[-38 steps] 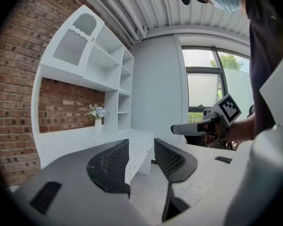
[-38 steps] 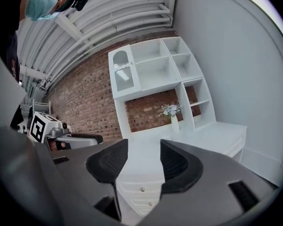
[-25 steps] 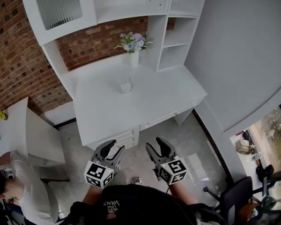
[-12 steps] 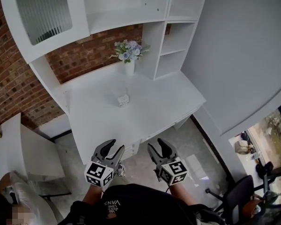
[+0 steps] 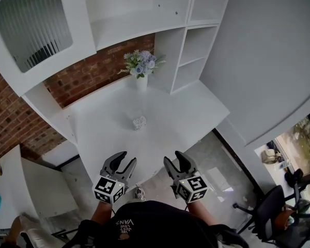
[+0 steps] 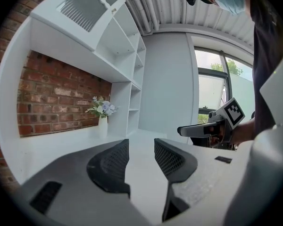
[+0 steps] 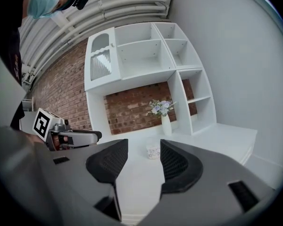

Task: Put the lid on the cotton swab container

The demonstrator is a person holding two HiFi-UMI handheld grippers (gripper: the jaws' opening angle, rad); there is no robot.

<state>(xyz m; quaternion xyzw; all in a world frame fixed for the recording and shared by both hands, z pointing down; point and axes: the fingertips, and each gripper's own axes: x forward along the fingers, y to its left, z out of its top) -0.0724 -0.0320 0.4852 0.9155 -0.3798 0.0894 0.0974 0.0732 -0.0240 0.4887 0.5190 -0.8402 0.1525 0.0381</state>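
A small clear cotton swab container (image 5: 139,122) stands near the middle of the white desk (image 5: 186,115); in the right gripper view the container (image 7: 153,151) shows between and beyond the jaws. I cannot make out its lid. My left gripper (image 5: 122,160) and right gripper (image 5: 173,161) hover side by side short of the desk's front edge, both open and empty. The left gripper (image 6: 141,157) points along the desk, with the right gripper's body (image 6: 212,128) at its right. The right gripper (image 7: 144,159) faces the container from a distance.
A white vase of pale blue flowers (image 5: 140,66) stands at the back of the desk against the brick wall (image 5: 88,76). White shelves (image 5: 196,40) and a cabinet with a ribbed glass door (image 5: 31,30) rise above. An office chair (image 5: 268,211) is at the right.
Both grippers and the head have moved toward the desk. The desk and container now sit closer and more central in the head view; the seated person at the lower left has dropped out of sight.
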